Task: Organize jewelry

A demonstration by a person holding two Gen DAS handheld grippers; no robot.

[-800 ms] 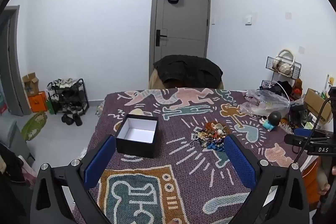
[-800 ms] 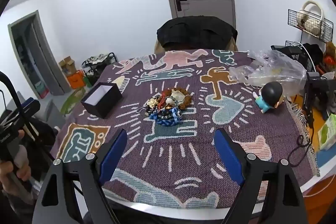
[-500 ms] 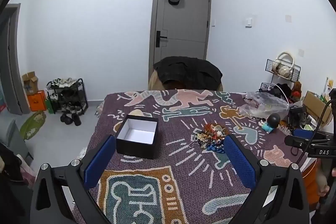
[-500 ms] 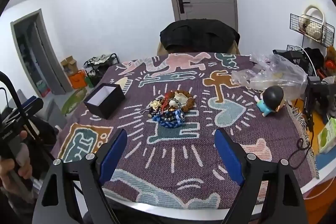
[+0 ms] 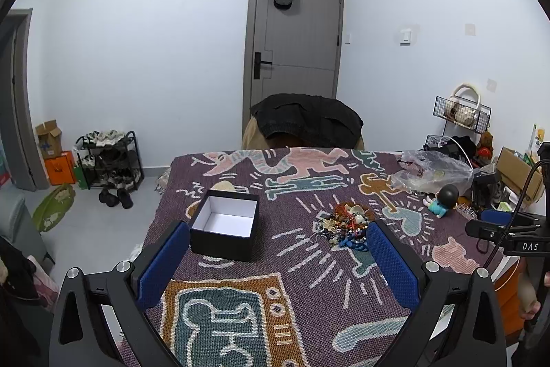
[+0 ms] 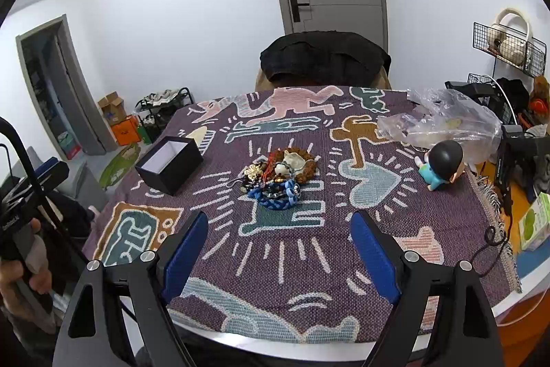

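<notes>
Both hand-held tools raised above the near edge of the table, nothing gripped. Left gripper (image 5: pixel 276 258), blue-padded jaws spread wide, empty, tilted down towards the open black cardboard box with a white lining (image 5: pixel 225 224); probably placed to steady or shift that box once pieces arrive. Right gripper (image 6: pixel 278 250), blue pads likewise well apart with only cloth between them, aimed straight at the tangled heap of beaded bracelets, cords and charms (image 6: pixel 278 174), blue braided strand nearest; likely the picking tool, lined up for a descent onto one piece. Heap lying loose near the middle of the purple woven tablecloth with pale cartoon figures (image 6: pixel 343 236), apart from the box, which stands empty to the left of it, lid off, ready as the destination. Small dark-haired doll in a turquoise outfit (image 6: pixel 440 164) and crumpled clear plastic bag (image 6: pixel 443 122) off to the right, clear of the route from heap to box. Sorting judged not yet begun. Tangle likely to drag neighbouring strands along on a lift, so a narrow pinch on an outer loop advisable.
</notes>
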